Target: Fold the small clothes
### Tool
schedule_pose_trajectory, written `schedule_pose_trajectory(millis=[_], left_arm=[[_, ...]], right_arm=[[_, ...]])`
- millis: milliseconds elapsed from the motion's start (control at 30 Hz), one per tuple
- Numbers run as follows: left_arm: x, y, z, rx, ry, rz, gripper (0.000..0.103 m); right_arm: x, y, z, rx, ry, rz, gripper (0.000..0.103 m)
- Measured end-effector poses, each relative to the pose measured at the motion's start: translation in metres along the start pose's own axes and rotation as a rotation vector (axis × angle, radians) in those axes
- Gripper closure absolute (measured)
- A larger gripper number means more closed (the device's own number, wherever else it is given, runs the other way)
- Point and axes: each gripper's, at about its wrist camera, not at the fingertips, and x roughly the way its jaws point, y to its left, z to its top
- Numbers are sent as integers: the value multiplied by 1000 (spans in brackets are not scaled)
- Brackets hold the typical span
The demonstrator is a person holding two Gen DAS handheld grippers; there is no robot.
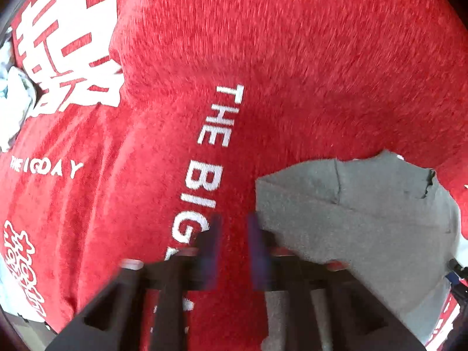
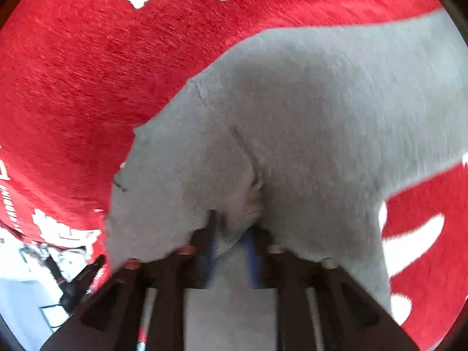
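Note:
A small grey garment (image 2: 321, 117) lies on a red cloth (image 2: 87, 87) printed with white letters. In the right wrist view it fills the middle, with a seam running down to a puckered fold. My right gripper (image 2: 231, 234) stands over that fold with its jaws apart; grey cloth bulges between the fingertips, and I see no firm pinch. In the left wrist view the grey garment (image 1: 365, 213) lies at the lower right. My left gripper (image 1: 235, 234) is open at the garment's left edge, with only red cloth (image 1: 292, 58) showing between its fingers.
White print reading "THE BIG" (image 1: 210, 158) runs across the red cloth. The cloth's edge (image 2: 58, 234) hangs at the lower left of the right wrist view, with a pale floor and dark stand legs (image 2: 67, 286) below. A white crumpled thing (image 1: 14, 87) lies at the far left.

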Motion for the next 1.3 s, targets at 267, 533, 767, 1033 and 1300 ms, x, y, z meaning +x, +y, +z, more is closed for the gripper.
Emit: schedule_pose_trajectory(millis=[267, 533, 767, 1033, 1300], left_arm=[[26, -28, 13, 74, 70, -15, 9], [32, -32, 22, 69, 48, -99, 91], [33, 7, 26, -53, 5, -9, 91], [-31, 21, -10, 32, -14, 53, 90], [-93, -19, -94, 52, 24, -12, 90]], right_arm=[[9, 16, -3, -1, -4, 28, 39], [11, 30, 1, -60, 31, 10, 96], [11, 14, 7, -73, 19, -85, 96], [-25, 20, -12, -138, 44, -182, 64], [-64, 78, -67, -268, 100, -208, 32]])
